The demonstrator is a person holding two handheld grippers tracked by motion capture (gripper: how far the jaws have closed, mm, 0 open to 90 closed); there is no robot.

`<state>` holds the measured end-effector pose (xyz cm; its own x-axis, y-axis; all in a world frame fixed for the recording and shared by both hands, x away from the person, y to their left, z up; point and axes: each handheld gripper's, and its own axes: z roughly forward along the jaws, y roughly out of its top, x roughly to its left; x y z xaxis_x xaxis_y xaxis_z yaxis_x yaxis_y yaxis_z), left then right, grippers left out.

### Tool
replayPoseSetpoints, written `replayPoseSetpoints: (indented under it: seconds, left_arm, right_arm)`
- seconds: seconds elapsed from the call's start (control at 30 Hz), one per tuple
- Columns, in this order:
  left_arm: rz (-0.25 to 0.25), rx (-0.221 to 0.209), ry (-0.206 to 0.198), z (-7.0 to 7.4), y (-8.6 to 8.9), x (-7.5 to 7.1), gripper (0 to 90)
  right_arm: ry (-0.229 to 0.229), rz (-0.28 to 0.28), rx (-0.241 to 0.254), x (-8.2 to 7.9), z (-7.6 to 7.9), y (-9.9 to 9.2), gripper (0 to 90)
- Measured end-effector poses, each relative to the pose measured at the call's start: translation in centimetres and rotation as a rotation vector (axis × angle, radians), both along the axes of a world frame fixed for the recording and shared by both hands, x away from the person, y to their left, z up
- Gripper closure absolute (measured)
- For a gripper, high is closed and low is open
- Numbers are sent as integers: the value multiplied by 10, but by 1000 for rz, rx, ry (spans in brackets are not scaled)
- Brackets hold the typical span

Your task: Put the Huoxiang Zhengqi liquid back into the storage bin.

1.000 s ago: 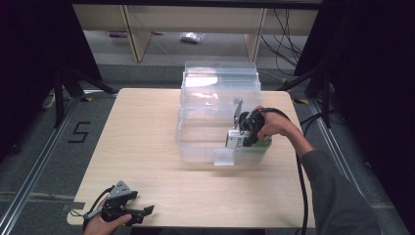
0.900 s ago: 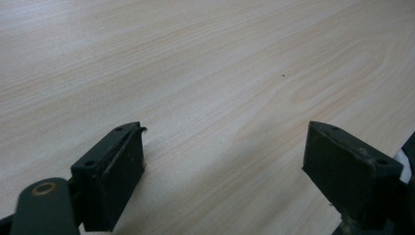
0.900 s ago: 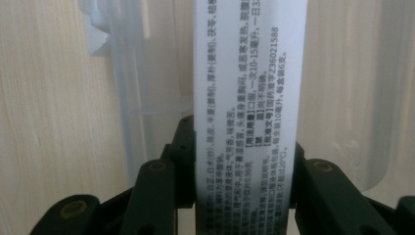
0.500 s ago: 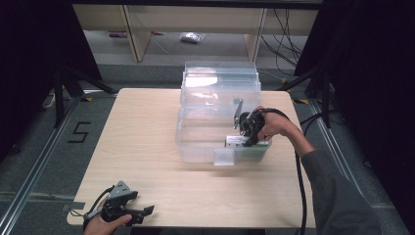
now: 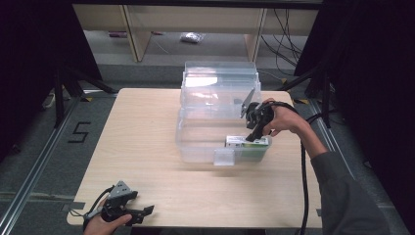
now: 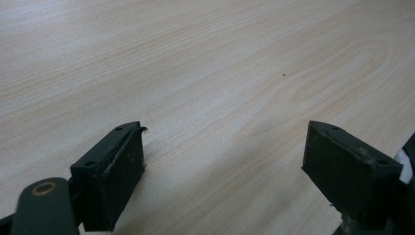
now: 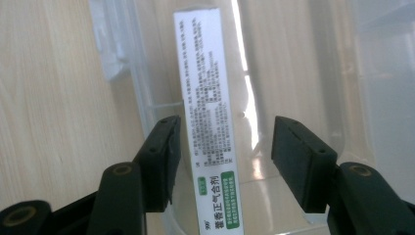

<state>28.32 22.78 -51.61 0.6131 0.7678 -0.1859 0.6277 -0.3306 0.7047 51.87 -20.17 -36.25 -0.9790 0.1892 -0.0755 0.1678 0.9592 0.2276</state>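
on the tabletop: a box inside a clear bin, both sets of fingers spread

at the middle of the light wooden tabletop (image 5: 147, 147) stands a clear plastic bin (image 5: 205, 142), and behind it, toward the far edge, a second clear bin (image 5: 220, 83) of the same kind. a white and green box (image 5: 247, 143) with printed text lies in the near right corner of the front bin, close against its front wall. a small clear latch tab (image 5: 224, 157) hangs from the front rim of that bin, just left of the box.

the right gripper (image 5: 255, 132), held in the person's right hand (image 5: 281, 120), points down into the front bin directly above the box. in the right gripper view the box (image 7: 208, 112) runs lengthwise up between the two black fingers (image 7: 164, 156); the left one sits just beside the box's edge, though contact cannot be told, while the right one stands clearly apart from it, so the fingers are spread and not clamped on the box. the bin's clear wall (image 7: 127, 73) and bare wood show to the left.

near the front left corner of the tabletop, well apart from the bins, the left gripper (image 5: 139, 213) lies low in the person's left hand (image 5: 105, 226). in the left gripper view its fingers (image 6: 115, 181) stand wide apart over bare wood grain with nothing between them.
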Motion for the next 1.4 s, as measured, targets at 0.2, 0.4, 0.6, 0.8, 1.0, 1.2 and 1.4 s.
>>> replayPoseSetpoints:
  seconds: [0.2,0.4,0.6,0.8,1.0,1.2,1.4]
  left_arm:
    - [2,-2,-2,0,0,0,149]
    - [3,-1,-2,0,0,0,149]
    - [4,-3,0,0,0,0,148]
    - [6,-5,-2,0,0,0,149]
    - [6,-4,-2,0,0,0,149]
    - [6,-5,0,0,-1,0,148]
    - [7,-7,0,0,-1,0,149]
  right_arm:
    - [-15,-93,76,-5,9,-3,405]
    - [-26,-137,114,-12,10,-4,382]
    - [-60,-163,176,-20,13,-8,368]
    - [-68,-183,206,-27,11,-12,351]
    - [-71,-243,260,-35,11,-19,340]
    - [-67,-254,296,-38,7,-23,323]
    - [-79,-239,300,-41,7,-23,320]
